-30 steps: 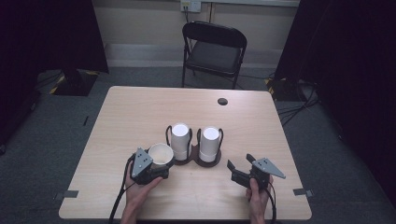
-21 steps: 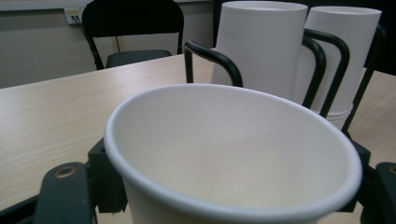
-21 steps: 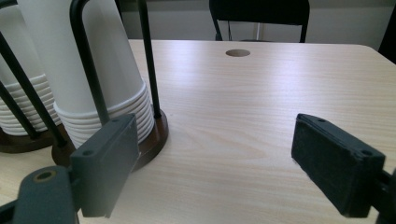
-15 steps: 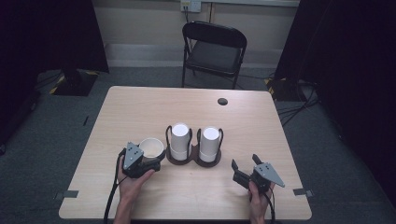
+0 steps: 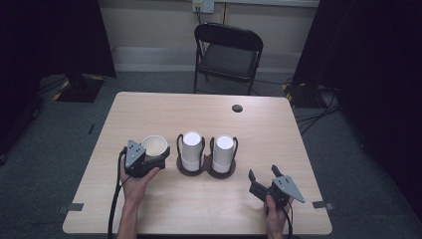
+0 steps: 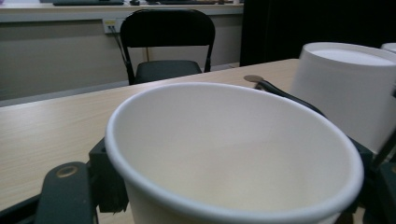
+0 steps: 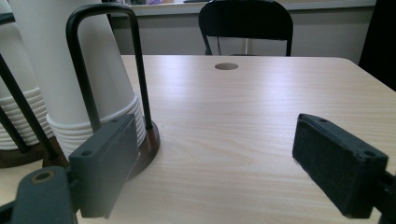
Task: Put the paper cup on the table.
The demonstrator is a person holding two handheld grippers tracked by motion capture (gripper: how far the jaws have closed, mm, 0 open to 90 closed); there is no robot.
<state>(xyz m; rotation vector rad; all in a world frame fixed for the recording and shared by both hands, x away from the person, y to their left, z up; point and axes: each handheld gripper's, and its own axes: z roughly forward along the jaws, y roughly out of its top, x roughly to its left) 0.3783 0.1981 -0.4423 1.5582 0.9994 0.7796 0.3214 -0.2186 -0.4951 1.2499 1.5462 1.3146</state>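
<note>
Holding a single white paper cup [image 5: 155, 145] upright between its jaws, the left gripper [image 5: 149, 158] rests at the near left of the wooden counter [image 5: 149, 109], just beside a dark two-slot cup holder [image 5: 206, 169]. The cup's open mouth faces up, its inside bare in the left gripper view [image 6: 233, 154]. Two stacks of upside-down white cups [image 5: 191, 149] stand in the holder, each framed by black wire loops [image 7: 105, 60]. The right gripper [image 5: 263, 181] sits on the counter's near right, apart from the holder, its jaws spread wide with nothing between them. A black folding chair [image 5: 228, 52] stands behind the counter.
</note>
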